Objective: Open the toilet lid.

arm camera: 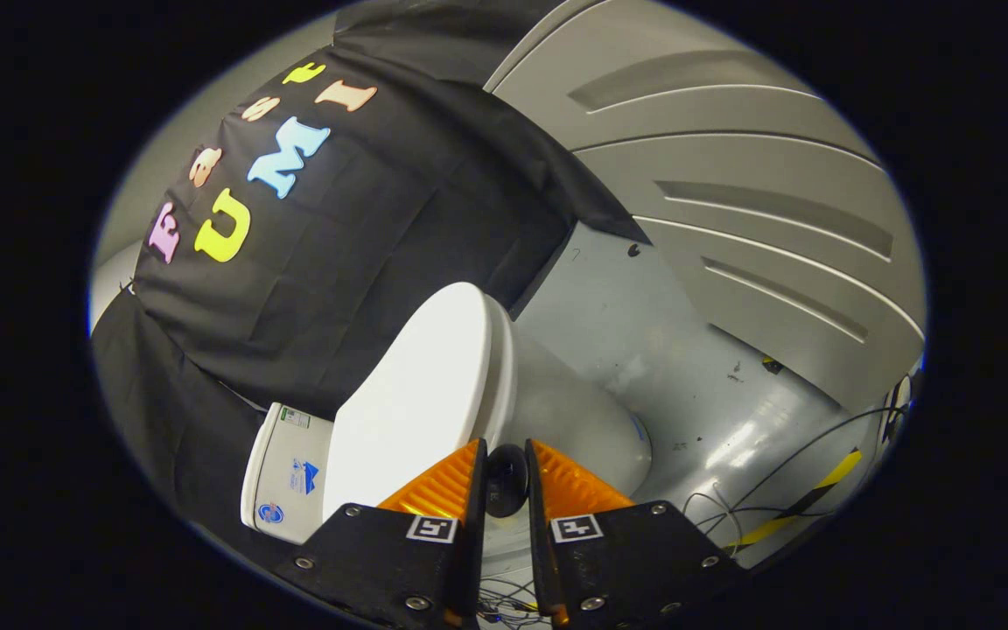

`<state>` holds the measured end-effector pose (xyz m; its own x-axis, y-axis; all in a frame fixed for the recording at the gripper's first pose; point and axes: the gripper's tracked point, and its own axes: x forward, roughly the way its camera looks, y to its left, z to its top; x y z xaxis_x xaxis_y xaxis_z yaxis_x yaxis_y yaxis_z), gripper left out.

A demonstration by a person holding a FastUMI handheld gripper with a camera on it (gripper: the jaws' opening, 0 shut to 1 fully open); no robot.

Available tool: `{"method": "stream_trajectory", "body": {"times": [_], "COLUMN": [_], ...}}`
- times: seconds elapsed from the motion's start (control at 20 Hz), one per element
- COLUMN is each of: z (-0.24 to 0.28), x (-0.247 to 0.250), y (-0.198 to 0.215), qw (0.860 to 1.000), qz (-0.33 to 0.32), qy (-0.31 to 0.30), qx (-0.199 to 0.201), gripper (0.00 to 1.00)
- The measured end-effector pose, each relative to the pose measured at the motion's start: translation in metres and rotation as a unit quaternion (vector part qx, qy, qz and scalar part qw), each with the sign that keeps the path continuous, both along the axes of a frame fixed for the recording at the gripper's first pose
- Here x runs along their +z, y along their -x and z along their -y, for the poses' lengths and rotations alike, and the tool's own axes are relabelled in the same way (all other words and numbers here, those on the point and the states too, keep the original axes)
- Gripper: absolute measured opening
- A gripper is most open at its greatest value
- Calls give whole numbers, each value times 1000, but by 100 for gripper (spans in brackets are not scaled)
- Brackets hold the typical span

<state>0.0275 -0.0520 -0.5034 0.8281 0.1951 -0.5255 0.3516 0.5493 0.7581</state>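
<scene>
The gripper (507, 459) had its 2 fingers drawn close with a small dark knob (505, 479) in the gap between them. The white toilet lid (421, 394) lay shut just ahead, beside the cistern (287, 472).

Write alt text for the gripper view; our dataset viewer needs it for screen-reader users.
The gripper has its fingers nearly closed around a small dark knob at the edge of the white toilet lid. The toilet's tank stands against the black cloth wall, on a grey floor.
</scene>
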Motion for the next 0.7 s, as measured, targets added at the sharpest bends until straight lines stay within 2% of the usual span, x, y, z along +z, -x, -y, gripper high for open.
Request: {"method": "stream_trajectory", "body": {"times": [0.2,0.3,0.7], "z": [1,0,-2], "x": [9,12,37], "y": [-2,-2,0], "qw": [1000,1000,998], "qz": [11,9,-1], "qy": [13,21,67], "qx": [-5,-10,-14], "gripper": [8,3,1]}}
